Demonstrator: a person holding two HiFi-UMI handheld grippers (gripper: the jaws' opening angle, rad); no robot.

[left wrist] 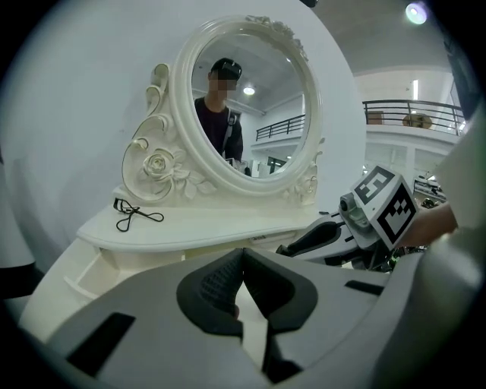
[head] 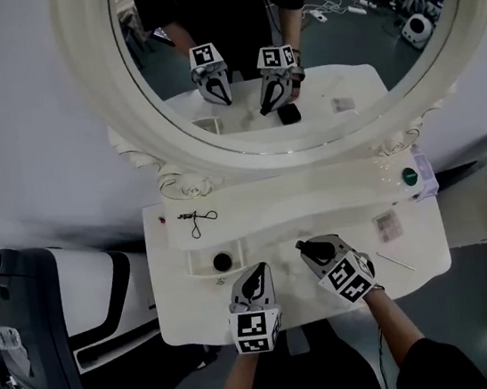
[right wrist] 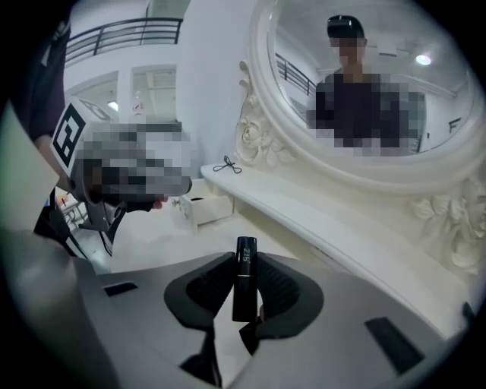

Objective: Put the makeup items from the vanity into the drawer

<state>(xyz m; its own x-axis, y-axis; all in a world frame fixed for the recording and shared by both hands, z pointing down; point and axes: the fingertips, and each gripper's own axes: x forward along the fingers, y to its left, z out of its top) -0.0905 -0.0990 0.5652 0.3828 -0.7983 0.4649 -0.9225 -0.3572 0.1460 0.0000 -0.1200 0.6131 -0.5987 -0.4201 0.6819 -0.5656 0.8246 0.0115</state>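
Eyelash curler (head: 195, 219) on shelf (head: 316, 195) before mirror (head: 346, 31)

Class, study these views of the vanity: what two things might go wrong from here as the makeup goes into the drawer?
1. The right gripper holds the black lipstick tube upright, its top sticking out past the pads; it may twist or slip on the way.
2. The shut left gripper sits between it and the small open drawer, so the two may bump.
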